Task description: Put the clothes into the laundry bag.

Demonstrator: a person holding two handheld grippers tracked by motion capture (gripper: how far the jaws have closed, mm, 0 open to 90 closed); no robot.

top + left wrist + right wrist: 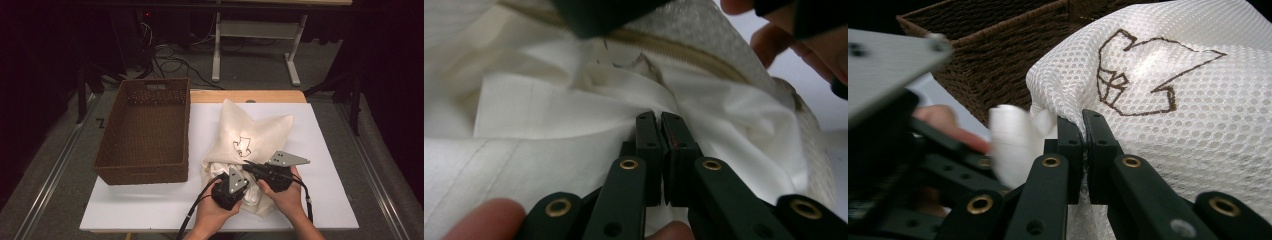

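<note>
Mesh bag (252, 135) lay near the table's (325, 200) front edge, beside the basket (145, 130). Left tongs (659, 120) were shut on the white cloth (549, 110) at its mouth; right tongs (1082, 122) were shut on the mesh rim. Both likely soft, light, limp; best gripped at edges.

One mesh bag (252, 137), one wicker basket (145, 130), two claws.

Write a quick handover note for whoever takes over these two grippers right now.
Left gripper: jaws shut on the white cloth inside the mesh bag.
Right gripper: jaws shut on the mesh bag at its open, zippered end.
The bag lies on the white table, right of the wicker basket.
Done: both grips set.
Left: probably getting the cloth fully in or out; direction unclear.
</note>
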